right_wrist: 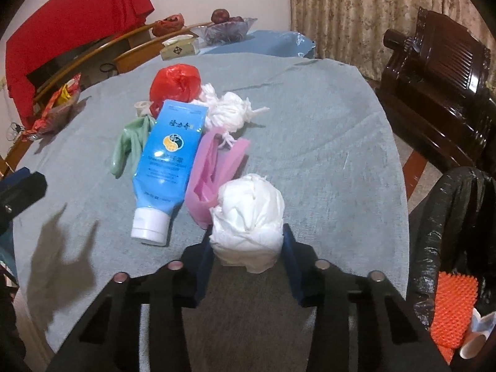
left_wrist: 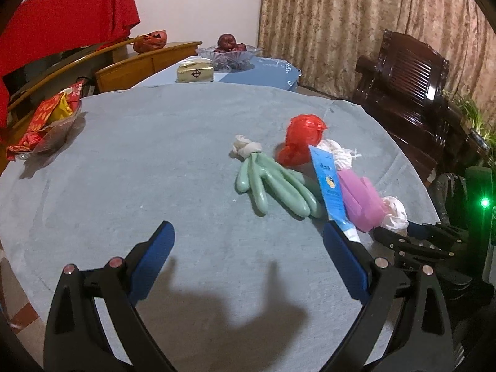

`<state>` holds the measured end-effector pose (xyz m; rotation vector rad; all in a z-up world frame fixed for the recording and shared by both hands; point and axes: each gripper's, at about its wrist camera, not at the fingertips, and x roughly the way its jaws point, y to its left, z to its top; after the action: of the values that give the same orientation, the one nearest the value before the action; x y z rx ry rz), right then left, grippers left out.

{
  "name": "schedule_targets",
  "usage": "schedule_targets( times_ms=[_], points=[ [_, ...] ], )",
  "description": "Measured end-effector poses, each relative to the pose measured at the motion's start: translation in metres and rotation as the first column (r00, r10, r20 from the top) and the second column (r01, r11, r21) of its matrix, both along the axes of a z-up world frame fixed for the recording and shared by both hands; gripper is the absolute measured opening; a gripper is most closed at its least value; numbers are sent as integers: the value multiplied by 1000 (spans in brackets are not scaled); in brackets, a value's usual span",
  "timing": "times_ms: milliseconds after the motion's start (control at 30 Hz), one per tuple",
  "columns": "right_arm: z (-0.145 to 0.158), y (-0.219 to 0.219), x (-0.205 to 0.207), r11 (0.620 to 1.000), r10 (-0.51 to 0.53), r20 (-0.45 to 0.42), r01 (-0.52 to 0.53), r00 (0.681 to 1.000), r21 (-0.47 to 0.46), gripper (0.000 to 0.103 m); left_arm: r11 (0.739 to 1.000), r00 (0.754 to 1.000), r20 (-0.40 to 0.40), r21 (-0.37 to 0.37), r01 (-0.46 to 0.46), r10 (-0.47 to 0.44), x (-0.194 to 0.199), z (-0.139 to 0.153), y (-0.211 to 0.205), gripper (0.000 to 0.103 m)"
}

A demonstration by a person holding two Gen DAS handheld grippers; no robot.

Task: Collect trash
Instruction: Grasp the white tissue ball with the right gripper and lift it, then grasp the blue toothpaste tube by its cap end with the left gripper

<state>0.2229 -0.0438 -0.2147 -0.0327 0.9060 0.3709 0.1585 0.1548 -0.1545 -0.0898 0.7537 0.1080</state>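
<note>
Here the right claw (right_wrist: 248,245) has its blue pads on both flanks of a crumpled white tissue ball (right_wrist: 249,220), which sits on the counter (right_wrist: 325,155) near its front edge and toward the right corner, at the near end of a small heap of trash. The pads look to be touching the paper on each side, so I read it as gripped, though only lightly squeezed. The ball should weigh almost nothing and give way under pressure; it is soft, not slippery and not fragile, so a hold across its widest middle is right, and the main risk is that a loose fold tears off or the wad slides out if pinched only at an edge. Just behind it lies a pink bag (right_wrist: 214,167), thin and floppy, best taken at a bunched fold. Touching that is a blue tube (right_wrist: 167,158) with a white cap, stiffer, smoother and heavier, best taken across its flat body. A green glove (right_wrist: 130,145), a red bag (right_wrist: 175,85) and a wad of white yarn (right_wrist: 228,111) lie farther in. A black-lined bin (right_wrist: 449,223) stands off the right edge. The left claw (left_wrist: 248,232) hangs wide open over bare cloth near the front edge, holding nothing.
</note>
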Motion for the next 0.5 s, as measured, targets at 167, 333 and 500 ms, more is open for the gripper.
schedule_targets(
  times_ms=[167,333,500],
  points=[
    [11,-10,-4,999,-22,17,21,1000,48,34,1000,1000,-3,-2,22,-22,5,-1,-10,94],
    [31,-22,-9,997,-52,56,48,997,64,34,999,999,1,-7,40,-40,10,-2,-20,93],
    [43,-32,-8,997,-60,79,56,995,57,34,997,997,-6,-18,71,-71,16,-8,-38,93]
  ],
)
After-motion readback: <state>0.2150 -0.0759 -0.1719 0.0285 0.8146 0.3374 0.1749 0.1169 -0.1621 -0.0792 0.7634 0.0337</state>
